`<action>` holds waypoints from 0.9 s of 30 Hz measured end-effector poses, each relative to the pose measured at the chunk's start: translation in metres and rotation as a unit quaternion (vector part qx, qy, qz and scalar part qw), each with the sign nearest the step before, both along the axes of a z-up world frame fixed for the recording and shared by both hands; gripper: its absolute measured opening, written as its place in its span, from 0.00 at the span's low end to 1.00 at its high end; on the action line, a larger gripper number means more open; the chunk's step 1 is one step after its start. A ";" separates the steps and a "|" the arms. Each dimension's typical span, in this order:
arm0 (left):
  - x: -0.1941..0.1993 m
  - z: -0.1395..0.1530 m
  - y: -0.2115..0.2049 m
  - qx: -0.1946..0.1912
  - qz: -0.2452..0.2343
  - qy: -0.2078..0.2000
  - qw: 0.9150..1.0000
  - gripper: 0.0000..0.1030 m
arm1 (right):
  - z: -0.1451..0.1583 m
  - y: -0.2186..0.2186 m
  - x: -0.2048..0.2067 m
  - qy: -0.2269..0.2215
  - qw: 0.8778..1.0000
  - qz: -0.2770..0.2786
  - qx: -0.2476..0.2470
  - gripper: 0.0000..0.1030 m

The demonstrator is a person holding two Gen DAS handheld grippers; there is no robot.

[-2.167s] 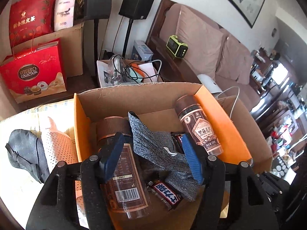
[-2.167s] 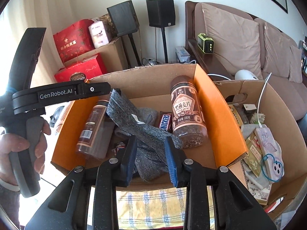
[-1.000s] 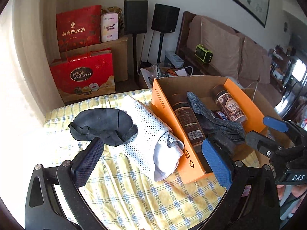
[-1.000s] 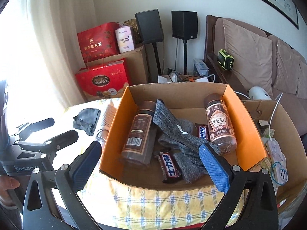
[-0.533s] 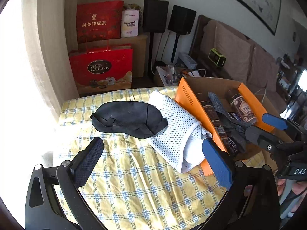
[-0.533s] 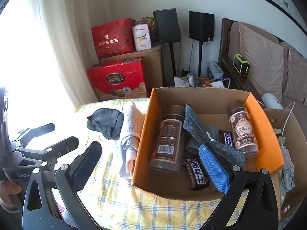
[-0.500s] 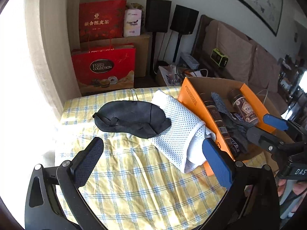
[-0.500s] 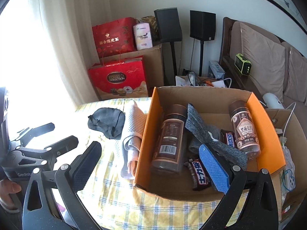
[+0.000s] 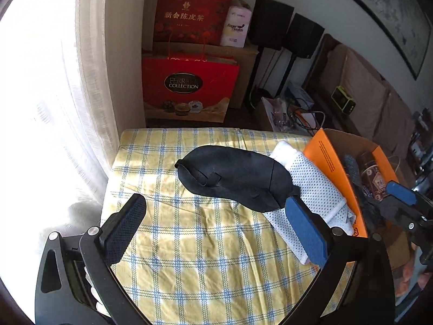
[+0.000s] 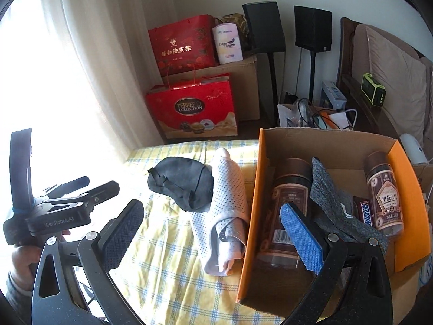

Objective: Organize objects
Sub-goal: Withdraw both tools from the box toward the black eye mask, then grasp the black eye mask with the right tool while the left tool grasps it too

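Observation:
A black sleep mask (image 9: pixel 235 178) (image 10: pixel 181 184) lies on the yellow checked tablecloth (image 9: pixel 189 243), partly over a rolled white mesh cloth (image 9: pixel 311 189) (image 10: pixel 227 205). Right of them stands an orange cardboard box (image 10: pixel 249 216) (image 9: pixel 327 157) holding two brown jars (image 10: pixel 286 205) (image 10: pixel 384 192), a grey sock (image 10: pixel 338 211) and candy bars (image 10: pixel 364 211). My left gripper (image 9: pixel 216 227) is open and empty, above the cloth just short of the mask. My right gripper (image 10: pixel 211 233) is open and empty too, over the mesh cloth and the box's left wall.
Beyond the table stand red gift bags (image 9: pixel 186 89), a cardboard carton (image 10: pixel 238 67), two black speakers (image 10: pixel 265 27) on stands and a sofa (image 10: pixel 392 75). A curtain (image 9: pixel 54 94) hangs at the left. A second open carton sits at the far right.
Both grippers have opened wide, let go of the grey sock in the box and pulled back leftward. The left one now faces the sleep mask instead of the box.

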State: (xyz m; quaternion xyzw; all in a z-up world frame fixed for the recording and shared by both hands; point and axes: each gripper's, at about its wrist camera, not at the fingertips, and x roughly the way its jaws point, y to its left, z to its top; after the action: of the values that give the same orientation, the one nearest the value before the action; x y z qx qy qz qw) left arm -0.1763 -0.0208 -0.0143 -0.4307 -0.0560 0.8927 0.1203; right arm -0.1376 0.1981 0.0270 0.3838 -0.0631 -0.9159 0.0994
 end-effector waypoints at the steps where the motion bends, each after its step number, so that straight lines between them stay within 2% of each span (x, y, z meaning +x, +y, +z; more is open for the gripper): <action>1: -0.005 -0.004 -0.003 0.002 0.004 -0.005 1.000 1.00 | 0.000 -0.003 -0.004 -0.002 1.000 0.004 -0.002 0.96; 5: -0.023 -0.017 -0.015 0.007 0.018 -0.016 1.000 0.99 | -0.002 -0.016 -0.026 -0.012 0.999 0.030 -0.001 0.80; 9: -0.036 -0.029 -0.020 0.007 0.020 -0.029 0.999 0.93 | -0.014 -0.026 -0.055 -0.038 0.998 0.044 0.006 0.62; 12: -0.042 -0.036 -0.019 0.009 0.017 -0.034 0.999 0.91 | -0.025 -0.030 -0.077 -0.060 0.997 0.052 0.005 0.55; 18: -0.049 -0.047 -0.015 0.013 0.005 -0.046 0.999 0.88 | -0.043 -0.042 -0.116 -0.087 0.994 0.069 0.020 0.47; 22: -0.048 -0.056 -0.012 0.017 -0.005 -0.056 0.998 0.87 | -0.052 -0.054 -0.142 -0.110 0.990 0.082 0.018 0.46; 24: -0.046 -0.060 -0.009 0.019 -0.014 -0.063 0.998 0.79 | -0.056 -0.059 -0.154 -0.117 0.989 0.085 0.026 0.42; 27: -0.044 -0.065 -0.002 0.025 -0.031 -0.073 0.997 0.74 | -0.065 -0.067 -0.168 -0.131 0.986 0.093 0.037 0.41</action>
State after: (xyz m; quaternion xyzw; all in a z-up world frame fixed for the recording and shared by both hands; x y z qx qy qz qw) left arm -0.2200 -0.0223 -0.0791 -0.4929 -0.0734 0.8531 0.1545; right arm -0.3060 0.1306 -0.0379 0.5079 -0.0056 -0.8462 0.1611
